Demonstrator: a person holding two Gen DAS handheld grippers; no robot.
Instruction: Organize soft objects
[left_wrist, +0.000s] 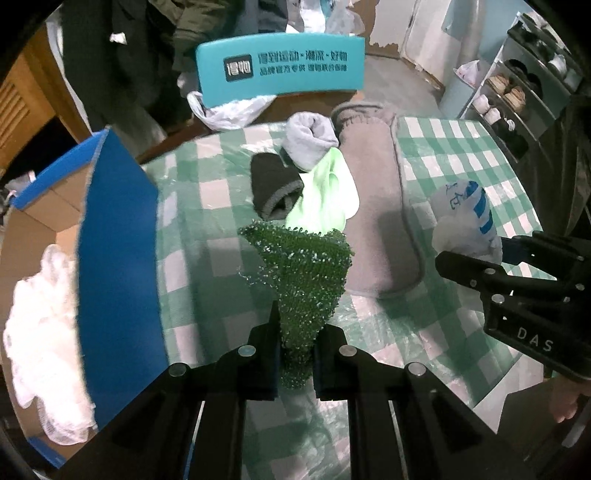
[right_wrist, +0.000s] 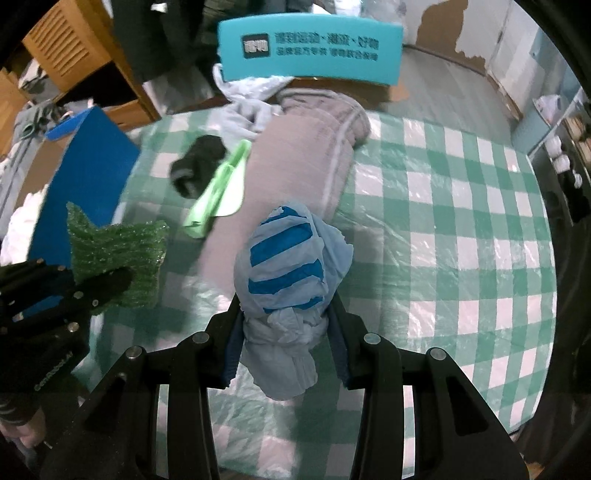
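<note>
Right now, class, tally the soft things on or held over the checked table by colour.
Green: 2, scrubby cloth, pale green cloth
Grey: 2, rolled sock, mat
Black: 1, sock
Blue-and-white: 1, bag
Total: 6

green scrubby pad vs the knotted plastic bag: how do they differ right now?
The green pad is dark green, flat and nubbly; the plastic bag is pale with blue stripes, smooth and bunched into a knotted lump.
The pad sits in the left gripper, the bag in the right gripper.
The pad is pinched thin; the bag fills wider jaws.
Shared: both are gripped above the checked tablecloth.
</note>
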